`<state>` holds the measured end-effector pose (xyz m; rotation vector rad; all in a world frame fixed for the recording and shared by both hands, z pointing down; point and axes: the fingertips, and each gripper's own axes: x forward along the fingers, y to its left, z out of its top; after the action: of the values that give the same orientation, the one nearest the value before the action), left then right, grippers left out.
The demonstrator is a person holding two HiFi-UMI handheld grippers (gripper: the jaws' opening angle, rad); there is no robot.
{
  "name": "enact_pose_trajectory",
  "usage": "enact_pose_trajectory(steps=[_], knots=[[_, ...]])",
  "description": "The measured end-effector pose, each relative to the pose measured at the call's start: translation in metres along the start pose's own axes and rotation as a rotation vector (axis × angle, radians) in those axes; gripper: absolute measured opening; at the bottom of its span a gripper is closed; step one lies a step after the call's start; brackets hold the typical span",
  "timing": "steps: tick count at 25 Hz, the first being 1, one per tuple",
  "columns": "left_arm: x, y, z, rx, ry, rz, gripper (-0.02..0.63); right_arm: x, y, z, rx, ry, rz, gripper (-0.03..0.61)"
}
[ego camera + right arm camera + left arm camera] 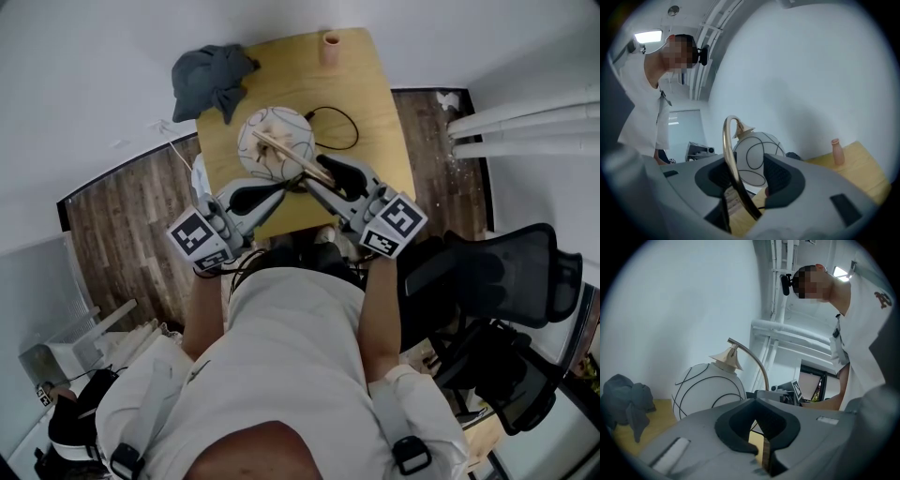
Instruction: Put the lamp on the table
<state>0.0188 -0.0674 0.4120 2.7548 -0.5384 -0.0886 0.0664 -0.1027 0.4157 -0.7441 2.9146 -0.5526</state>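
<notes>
Globe lamp (275,142) looks settled on the wooden table (375,112), so the right gripper (743,176) hangs wide open around its brass arm (725,140). The left gripper (759,439) is clenched on nothing.

Grey cloth (211,80) lying crumpled, small pink vase (330,47) upright apart from it, black office chair (497,272) on wood floor (122,216).

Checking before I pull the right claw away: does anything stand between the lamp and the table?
Nothing visible does. The lamp appears to rest on the table already. Its brass arm runs between the open jaws of the right claw.
</notes>
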Motion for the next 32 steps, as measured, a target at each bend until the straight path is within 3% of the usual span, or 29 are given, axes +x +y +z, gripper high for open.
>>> enact_pose_trajectory(steps=[5, 7, 25, 31, 32], knots=[[-0.001, -0.002, 0.001, 0.001, -0.005, 0.014, 0.0, -0.006, 0.006, 0.003, -0.004, -0.011, 0.012, 0.187], [-0.001, -0.002, 0.001, 0.0, -0.006, 0.018, 0.0, -0.007, 0.009, 0.003, -0.011, -0.006, 0.017, 0.216], [-0.004, -0.007, 0.01, 0.016, -0.017, 0.047, 0.0, -0.035, 0.021, 0.015, -0.08, 0.014, 0.021, 0.21], [-0.008, -0.01, 0.018, 0.032, -0.028, 0.05, 0.0, -0.046, 0.025, 0.031, -0.098, -0.027, 0.001, 0.127], [-0.009, -0.01, 0.02, 0.036, -0.029, 0.05, 0.0, -0.048, 0.025, 0.035, -0.102, -0.038, -0.005, 0.09]])
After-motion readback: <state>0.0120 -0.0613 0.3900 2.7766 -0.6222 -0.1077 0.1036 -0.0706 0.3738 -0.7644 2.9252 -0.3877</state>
